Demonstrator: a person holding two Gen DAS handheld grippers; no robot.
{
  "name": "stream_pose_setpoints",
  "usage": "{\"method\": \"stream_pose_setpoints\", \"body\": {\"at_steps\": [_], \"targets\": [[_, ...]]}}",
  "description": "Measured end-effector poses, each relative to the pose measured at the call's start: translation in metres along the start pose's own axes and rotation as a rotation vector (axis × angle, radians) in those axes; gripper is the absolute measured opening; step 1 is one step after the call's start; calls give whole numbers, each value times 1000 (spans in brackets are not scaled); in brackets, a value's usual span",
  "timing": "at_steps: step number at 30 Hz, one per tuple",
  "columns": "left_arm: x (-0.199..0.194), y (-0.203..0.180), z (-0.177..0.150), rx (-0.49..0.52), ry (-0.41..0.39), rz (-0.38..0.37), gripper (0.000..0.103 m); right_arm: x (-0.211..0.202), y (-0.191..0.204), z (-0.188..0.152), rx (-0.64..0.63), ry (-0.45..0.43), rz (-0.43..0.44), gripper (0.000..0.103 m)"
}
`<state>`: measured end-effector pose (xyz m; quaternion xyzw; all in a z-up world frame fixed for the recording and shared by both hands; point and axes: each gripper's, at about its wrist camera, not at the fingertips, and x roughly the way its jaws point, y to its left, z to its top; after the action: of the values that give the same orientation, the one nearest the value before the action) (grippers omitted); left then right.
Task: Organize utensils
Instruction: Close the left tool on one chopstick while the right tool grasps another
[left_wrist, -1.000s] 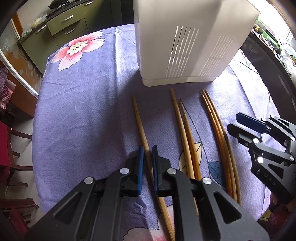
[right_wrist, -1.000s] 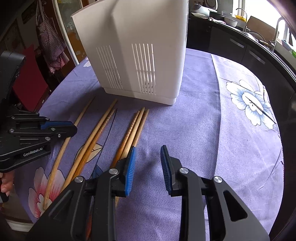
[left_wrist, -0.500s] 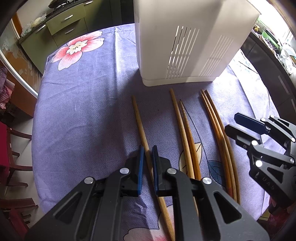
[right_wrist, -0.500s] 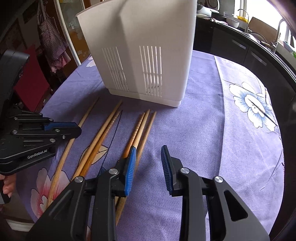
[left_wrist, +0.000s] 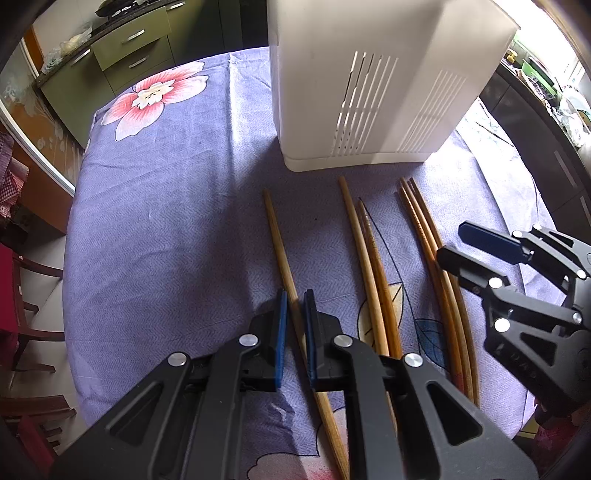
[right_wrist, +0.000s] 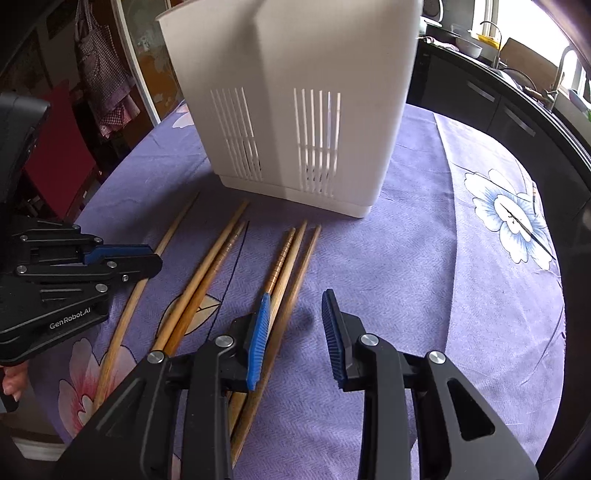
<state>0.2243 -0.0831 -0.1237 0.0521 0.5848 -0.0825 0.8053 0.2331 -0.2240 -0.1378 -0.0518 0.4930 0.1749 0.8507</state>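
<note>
Several wooden chopsticks lie on the purple floral tablecloth in front of a white slotted utensil holder (left_wrist: 369, 74), which also shows in the right wrist view (right_wrist: 295, 103). My left gripper (left_wrist: 294, 306) is shut on the leftmost single chopstick (left_wrist: 279, 243), low at the cloth. A pair of chopsticks (left_wrist: 365, 251) lies in the middle and a group of three (left_wrist: 424, 229) to the right. My right gripper (right_wrist: 297, 310) is open, its left pad over the right group of chopsticks (right_wrist: 291, 254). The left gripper shows in the right wrist view (right_wrist: 147, 258).
The holder stands at the far side of the round table (right_wrist: 461, 277). Chairs (left_wrist: 29, 295) stand to the left of the table. Kitchen cabinets (left_wrist: 122, 40) and a dark counter (right_wrist: 498, 103) lie beyond it.
My right gripper has moved forward and to the left, over the right group of chopsticks. My left gripper has stayed shut on the leftmost chopstick.
</note>
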Motion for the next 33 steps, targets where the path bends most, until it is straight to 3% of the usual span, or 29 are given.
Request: {"method": "stream_pose_setpoints", "body": {"at_steps": [5,7,11,29,33], "targets": [[0,0,0,3,0,-4,10,0,-20,0,49,17,-59,29],[0,1,0,2,-2,-6,10,-1,-31,1,65,7,-43,29],[0,0,0,2,-2,-5,10,0,-21,5,54,9,4,29],[0,3,-2,-2,-4,-16,10,14,-7,5,37,31,-56,29],[2,7,4,-27,14,-45,16,18,-2,11,47,34,-50,28]]}}
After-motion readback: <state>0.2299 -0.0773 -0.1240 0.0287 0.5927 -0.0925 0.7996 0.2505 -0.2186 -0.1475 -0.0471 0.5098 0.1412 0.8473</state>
